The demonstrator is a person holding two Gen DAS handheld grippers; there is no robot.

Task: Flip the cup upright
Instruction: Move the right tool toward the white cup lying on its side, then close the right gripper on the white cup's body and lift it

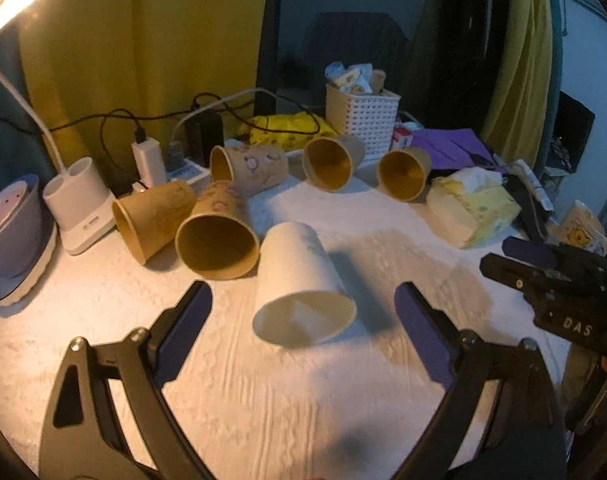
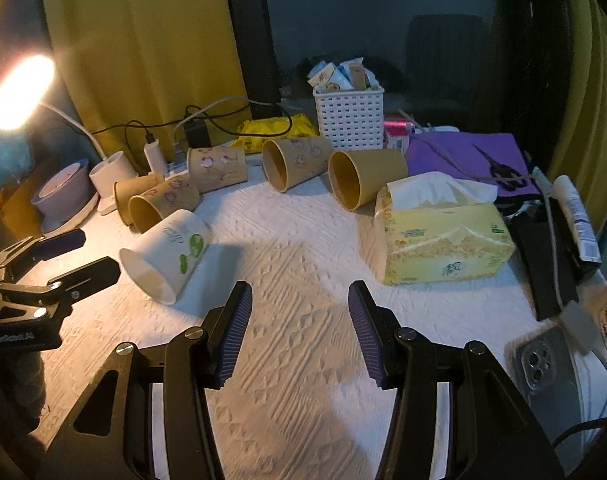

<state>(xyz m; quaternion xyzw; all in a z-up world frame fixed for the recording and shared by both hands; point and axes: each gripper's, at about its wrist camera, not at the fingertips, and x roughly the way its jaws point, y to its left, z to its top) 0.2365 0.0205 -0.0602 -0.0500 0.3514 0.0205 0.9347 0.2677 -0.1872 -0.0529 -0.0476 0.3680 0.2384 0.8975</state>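
A white paper cup [image 1: 299, 280] lies on its side on the white cloth, mouth toward me; it also shows in the right wrist view [image 2: 167, 256], with a green print. My left gripper [image 1: 303, 312] is open, its fingers on either side of the cup's mouth, not touching it. My right gripper [image 2: 299, 312] is open and empty over bare cloth, to the right of the cup. Several brown paper cups [image 1: 219, 236] lie on their sides behind it.
A tissue pack [image 2: 443, 240] lies at the right. A white basket [image 2: 349, 118], purple cloth [image 2: 463, 152], scissors, a phone [image 2: 543, 364], chargers, cables, a lamp base [image 1: 79, 208] and a purple bowl [image 1: 11, 224] ring the cloth.
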